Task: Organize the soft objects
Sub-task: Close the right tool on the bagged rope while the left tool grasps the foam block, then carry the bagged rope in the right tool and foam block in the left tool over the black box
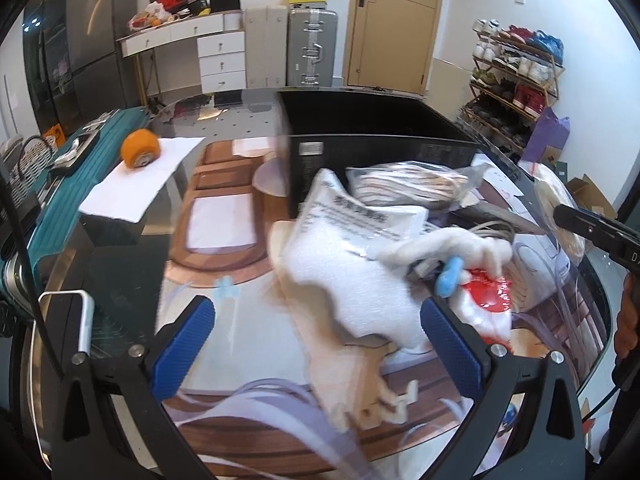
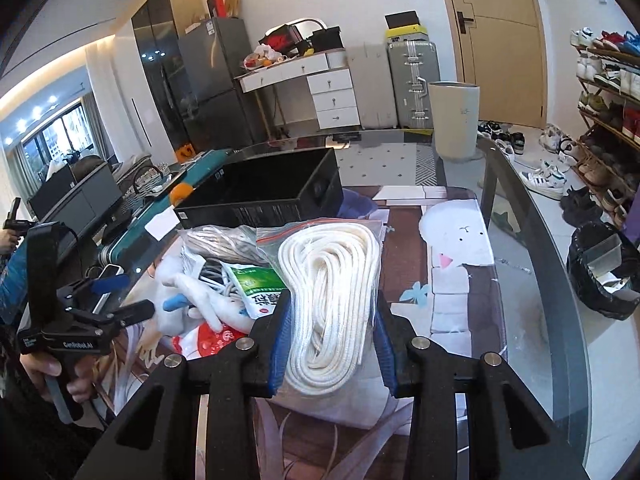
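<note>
While pinching the bagged white rope point(image 2: 332, 308), right fingers point(image 2: 384, 340) (left gripper point(image 2: 80, 322), "CenRobot.AI", fingers spread)

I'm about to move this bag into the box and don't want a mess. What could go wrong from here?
The right gripper pinches the slippery bag of white rope near one end, so it may slide out. The hanging bag could drag the pile of soft items below. It could also catch the black box rim.
</note>
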Demonstrator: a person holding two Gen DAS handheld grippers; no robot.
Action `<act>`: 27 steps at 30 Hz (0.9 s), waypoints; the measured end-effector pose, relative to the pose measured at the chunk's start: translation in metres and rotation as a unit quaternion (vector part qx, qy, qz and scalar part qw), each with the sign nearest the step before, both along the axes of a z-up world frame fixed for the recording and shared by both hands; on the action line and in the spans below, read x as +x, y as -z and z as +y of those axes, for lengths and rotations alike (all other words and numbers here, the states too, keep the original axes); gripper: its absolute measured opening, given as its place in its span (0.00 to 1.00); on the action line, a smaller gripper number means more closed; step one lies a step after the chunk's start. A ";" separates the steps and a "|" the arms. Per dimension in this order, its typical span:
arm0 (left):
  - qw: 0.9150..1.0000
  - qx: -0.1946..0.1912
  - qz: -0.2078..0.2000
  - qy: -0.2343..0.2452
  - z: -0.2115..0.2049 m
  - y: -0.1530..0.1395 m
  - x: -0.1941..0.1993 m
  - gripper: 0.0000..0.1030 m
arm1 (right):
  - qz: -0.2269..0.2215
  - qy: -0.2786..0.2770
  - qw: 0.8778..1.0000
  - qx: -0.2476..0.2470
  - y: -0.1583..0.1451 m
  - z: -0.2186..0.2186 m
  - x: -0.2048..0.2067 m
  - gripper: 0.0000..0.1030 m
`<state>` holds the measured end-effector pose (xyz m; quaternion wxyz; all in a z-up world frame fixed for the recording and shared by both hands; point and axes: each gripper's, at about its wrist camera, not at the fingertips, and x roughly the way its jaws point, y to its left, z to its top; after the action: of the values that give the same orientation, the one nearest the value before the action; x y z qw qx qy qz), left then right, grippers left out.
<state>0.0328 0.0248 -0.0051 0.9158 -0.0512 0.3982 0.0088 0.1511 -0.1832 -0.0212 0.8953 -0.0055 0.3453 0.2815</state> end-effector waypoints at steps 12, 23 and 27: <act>0.999 -0.023 0.025 0.009 -0.007 0.015 0.016 0.57 | -0.006 -0.013 1.000 0.006 -0.001 0.005 -0.004 0.36; 0.999 -0.019 -0.031 0.016 0.004 0.000 -0.010 0.47 | -0.012 -0.025 1.000 -0.006 -0.001 0.017 -0.010 0.36; 0.999 -0.019 -0.046 0.014 0.008 -0.012 -0.017 0.47 | -0.020 -0.030 0.999 -0.010 -0.004 0.024 -0.014 0.36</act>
<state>0.0158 0.0323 0.0068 0.9322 -0.0629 0.3561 -0.0143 0.1370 -0.1591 -0.0171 0.8932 -0.0301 0.3298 0.3043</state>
